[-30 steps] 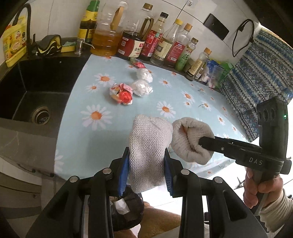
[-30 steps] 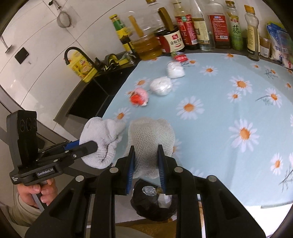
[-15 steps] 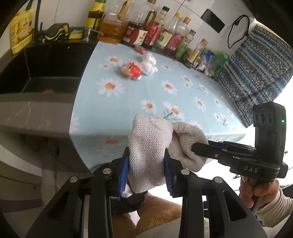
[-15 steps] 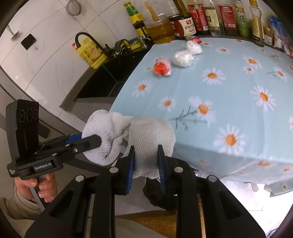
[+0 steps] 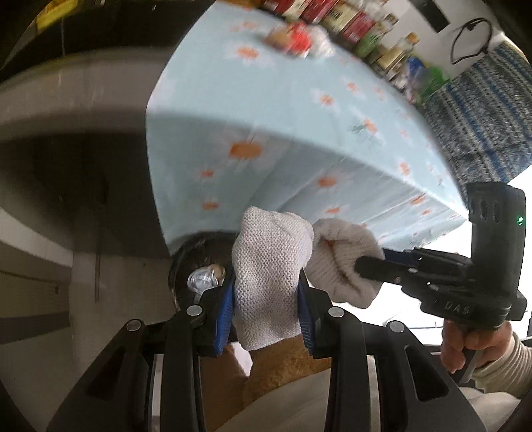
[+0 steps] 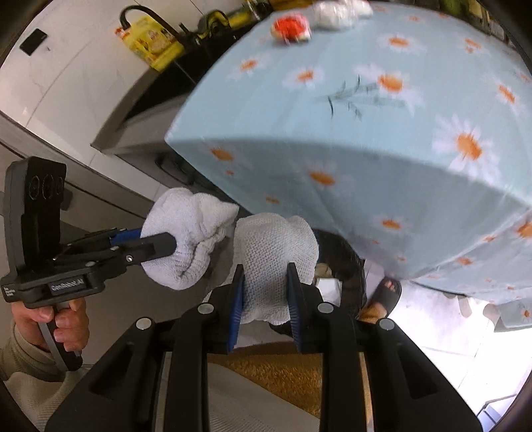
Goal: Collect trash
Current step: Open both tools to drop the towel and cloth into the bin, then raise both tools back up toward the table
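While both claws are hanging below the front edge of the worktop [image 6: 382,109], we are seeing the left gripper [image 5: 266,319] clamped on a white knitted wad [image 5: 269,266], and the right gripper [image 6: 264,299] clamped on its own knitted wad [image 6: 276,259], the two bundles touching. Under them a dark bin [image 6: 345,259] is standing on the floor, already holding scraps. Far back on the worktop, the red wrapper [image 6: 291,28] and two white crumpled balls [image 6: 332,13] are waiting near the rear edge by the bottles. We are judging these light, soft and springy, easily crushed, so a pinch across the middle of each should be holding.
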A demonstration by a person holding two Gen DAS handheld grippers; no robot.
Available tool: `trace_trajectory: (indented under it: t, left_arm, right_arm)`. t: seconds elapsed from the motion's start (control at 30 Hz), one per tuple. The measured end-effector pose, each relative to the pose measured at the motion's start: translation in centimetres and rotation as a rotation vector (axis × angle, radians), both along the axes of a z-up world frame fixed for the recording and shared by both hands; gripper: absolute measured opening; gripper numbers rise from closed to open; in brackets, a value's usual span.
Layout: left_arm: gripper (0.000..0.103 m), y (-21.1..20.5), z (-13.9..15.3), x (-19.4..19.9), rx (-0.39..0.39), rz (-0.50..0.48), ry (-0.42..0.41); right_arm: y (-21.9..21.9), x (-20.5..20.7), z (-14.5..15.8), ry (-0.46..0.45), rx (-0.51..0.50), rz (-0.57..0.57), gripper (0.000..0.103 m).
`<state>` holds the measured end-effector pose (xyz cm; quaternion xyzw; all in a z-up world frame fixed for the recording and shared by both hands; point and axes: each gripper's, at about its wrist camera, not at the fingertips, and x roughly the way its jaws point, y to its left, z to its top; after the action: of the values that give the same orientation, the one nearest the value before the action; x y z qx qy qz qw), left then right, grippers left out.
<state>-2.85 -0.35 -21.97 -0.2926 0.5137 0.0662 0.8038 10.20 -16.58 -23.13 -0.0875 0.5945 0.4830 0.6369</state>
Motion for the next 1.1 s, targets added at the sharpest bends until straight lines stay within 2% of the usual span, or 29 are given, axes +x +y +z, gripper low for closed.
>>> trace_trajectory:
  t: [0.2, 0.33, 0.5, 0.57, 0.6, 0.7, 1.1]
  left_arm:
    - [0.032, 0.4, -3.7, -0.4, -0.040, 0.008, 0.080]
    - [0.032, 0.3, -5.0, -0.1, -0.055, 0.006, 0.116]
    - [0.033, 0.0, -5.4, 0.8, -0.061, -0.013, 0.124]
    - [0.047, 0.2, -5.4, 1.2, -0.061, -0.007, 0.128]
    - [0.057, 0.4, -5.4, 1.3, -0.067, 0.006, 0.127]
    - [0.058, 0.5, -5.5, 1.9, -0.074, 0.012, 0.130]
    - [0.058, 0.4, -5.5, 2.2, -0.078, 0.002, 0.144]
  right_arm:
    - [-0.1, 0.1, -2.8, 0.031, -0.057, -0.003, 0.029]
    - [0.1, 0.1, -3.9, 0.049, -0.077, -0.001, 0.030]
    - [0.3, 0.7, -4.3, 0.061, -0.079, -0.009, 0.031]
    - [0.2, 0.9, -4.3, 0.063, -0.074, -0.010, 0.034]
    - [0.4, 1.0, -4.2, 0.065, -0.071, -0.011, 0.037]
    - [0.5, 1.5, -3.9, 0.067, -0.066, -0.016, 0.040]
    - [0.3, 2.4, -3.2, 0.050, -0.050, -0.026, 0.040]
